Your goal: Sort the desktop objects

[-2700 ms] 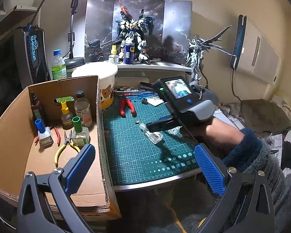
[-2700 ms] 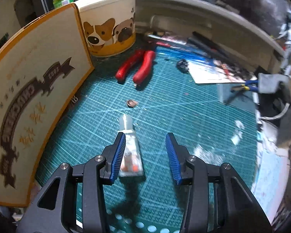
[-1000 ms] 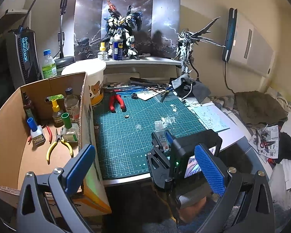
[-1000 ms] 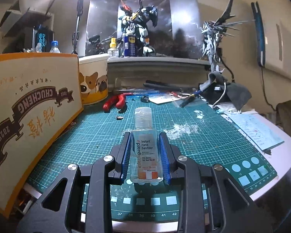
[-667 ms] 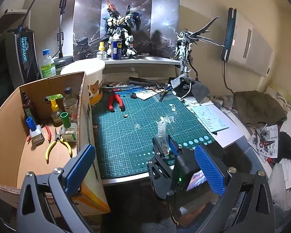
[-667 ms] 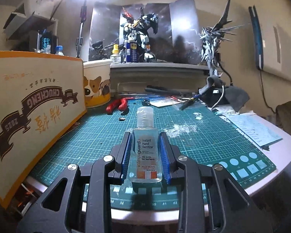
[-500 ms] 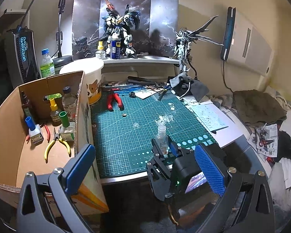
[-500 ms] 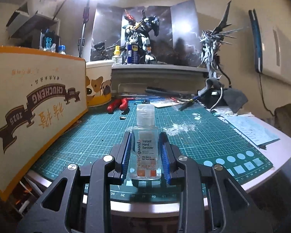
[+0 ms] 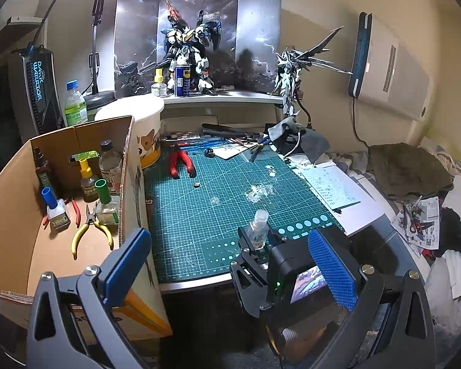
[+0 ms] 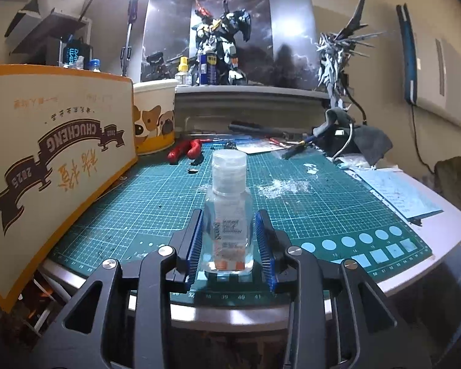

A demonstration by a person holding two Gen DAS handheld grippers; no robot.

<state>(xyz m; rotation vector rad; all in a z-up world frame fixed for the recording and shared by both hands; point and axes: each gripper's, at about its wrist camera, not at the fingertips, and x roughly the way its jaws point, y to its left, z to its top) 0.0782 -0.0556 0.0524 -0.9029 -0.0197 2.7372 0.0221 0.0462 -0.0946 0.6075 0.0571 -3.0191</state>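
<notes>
The sanitizer bottle (image 10: pixel 227 230) stands upright between the jaws of the right gripper (image 10: pixel 229 246), cap up, over the near edge of the green mat (image 10: pixel 307 209). The blue pads sit close on either side of its clear body, but thin gaps show between pad and bottle, so whether they press on it I cannot tell. In the left wrist view the same bottle (image 9: pixel 258 230) pokes up out of the right gripper (image 9: pixel 255 247), just ahead of the left jaws' right pad.

Ahead of the right jaws, past the bottle, lie a small brown bit (image 10: pixel 193 170) and white scraps (image 10: pixel 282 188) on the mat, then red pliers (image 10: pixel 186 150) near the mat's far left corner. To the left of the jaws stands the printed wall of a cardboard box (image 10: pixel 55 166), with a dog-print tub (image 10: pixel 153 117) behind it.

The left gripper (image 9: pixel 227 255) hangs with its jaws wide and nothing between them, short of the desk's near edge. Ahead and left of its left pad is the open box (image 9: pixel 12 203), holding small bottles (image 9: pixel 107 163), yellow pliers (image 9: pixel 92 230) and a blue-capped bottle (image 9: pixel 53 207). Far ahead, a model robot (image 9: pixel 187 55) stands on a shelf.
</notes>
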